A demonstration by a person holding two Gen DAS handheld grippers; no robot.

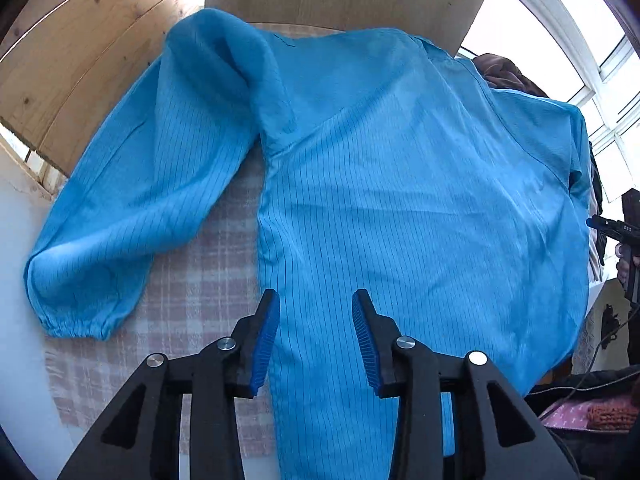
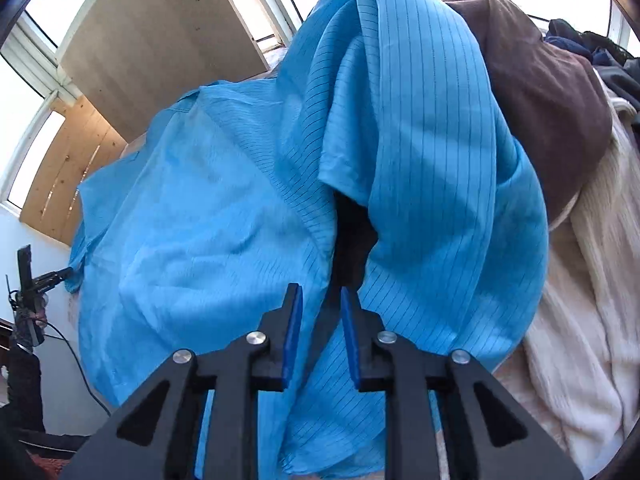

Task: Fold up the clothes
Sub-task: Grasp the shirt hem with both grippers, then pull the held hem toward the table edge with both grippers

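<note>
Left tongs part-open, gripping nothing, above blue garment I see spread across counter; right tongs likewise, empty.

Bright windows, wooden boards — checked tablecloth

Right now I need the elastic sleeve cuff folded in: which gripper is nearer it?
Left. The left gripper hovers beside the elastic cuff; the right gripper is across the blue garment.
</note>
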